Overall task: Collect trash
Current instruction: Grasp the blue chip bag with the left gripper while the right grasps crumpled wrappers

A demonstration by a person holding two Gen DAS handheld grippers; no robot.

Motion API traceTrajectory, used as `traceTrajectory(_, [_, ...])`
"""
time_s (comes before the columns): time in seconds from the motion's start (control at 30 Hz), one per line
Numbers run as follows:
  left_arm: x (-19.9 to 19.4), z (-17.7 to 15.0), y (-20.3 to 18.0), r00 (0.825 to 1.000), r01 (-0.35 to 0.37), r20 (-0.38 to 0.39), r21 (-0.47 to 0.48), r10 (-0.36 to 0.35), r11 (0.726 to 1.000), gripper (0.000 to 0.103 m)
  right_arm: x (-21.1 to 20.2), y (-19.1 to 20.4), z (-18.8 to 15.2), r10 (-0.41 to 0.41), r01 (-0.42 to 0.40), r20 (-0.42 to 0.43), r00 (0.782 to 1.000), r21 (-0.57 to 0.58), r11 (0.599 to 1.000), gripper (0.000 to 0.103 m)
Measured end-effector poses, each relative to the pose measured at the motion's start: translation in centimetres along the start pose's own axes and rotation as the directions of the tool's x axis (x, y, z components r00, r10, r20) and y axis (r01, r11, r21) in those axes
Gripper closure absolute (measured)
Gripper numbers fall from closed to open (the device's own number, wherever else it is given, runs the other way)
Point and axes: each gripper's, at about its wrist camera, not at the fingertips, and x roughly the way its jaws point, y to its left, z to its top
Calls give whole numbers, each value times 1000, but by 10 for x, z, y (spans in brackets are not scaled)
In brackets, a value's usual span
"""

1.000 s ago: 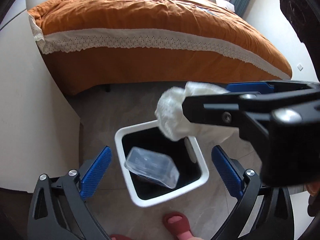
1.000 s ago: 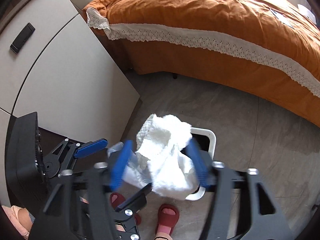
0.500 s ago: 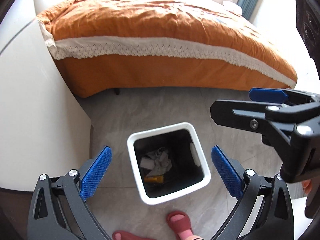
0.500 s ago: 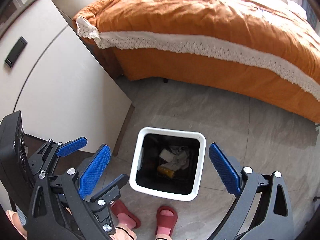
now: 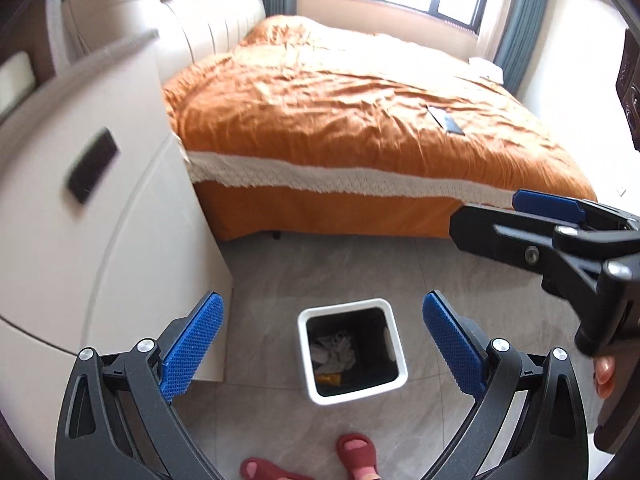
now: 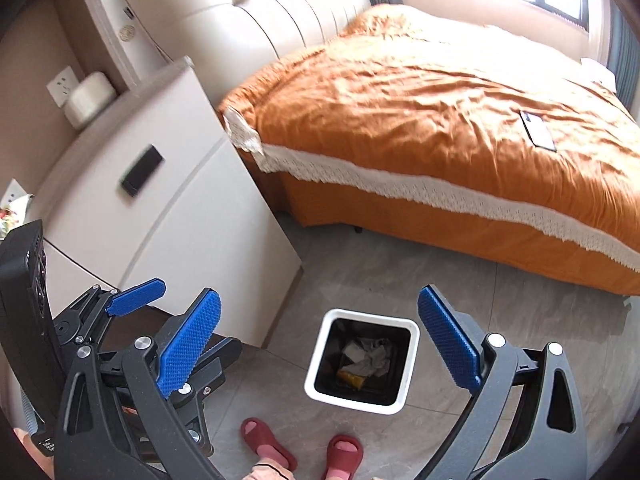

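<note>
Now I hold both the left gripper (image 5: 322,344) and right gripper (image 6: 320,340) released above the bin (image 6: 408,360) with crumpled paper (image 6: 370,358) inside.

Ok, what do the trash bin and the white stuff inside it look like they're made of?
The trash bin looks like rigid plastic: a smooth, glossy white rim and shell with a black interior. The white stuff appears to be crumpled tissue or paper, matte, creased and folded unevenly. A small yellow piece beside it is too small to identify.

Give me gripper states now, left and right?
Left gripper: open, holding nothing.
Right gripper: open, holding nothing.
</note>
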Motion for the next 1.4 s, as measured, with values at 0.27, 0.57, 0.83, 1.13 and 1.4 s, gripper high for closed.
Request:
traceTrajectory(0.27, [-121, 16, 36, 985, -115, 115, -110, 128, 987, 5, -70, 73, 47, 122, -109, 118, 986, -113, 988, 5])
traceTrajectory(0.57, [-226, 0, 109, 920, -284, 181, -302, 347, 910, 5, -102, 175, 73, 293, -237, 152, 944, -307, 922, 5])
traceTrajectory(0.83, [-290, -24, 162, 849, -384, 193, -415, 493, 825, 5, -111, 262, 77, 418, -335, 100, 903, -446, 830, 5])
traceTrajectory(1.13, [-331, -54, 209, 778, -444, 184, -516, 601, 733, 5, -110, 340, 72, 518, -428, 2, 856, -559, 710, 5])
traceTrajectory(1.4, [-347, -83, 258, 723, -525, 104, -559, 683, 641, 5, -74, 388, 63, 526, -468, -82, 846, -586, 661, 5])
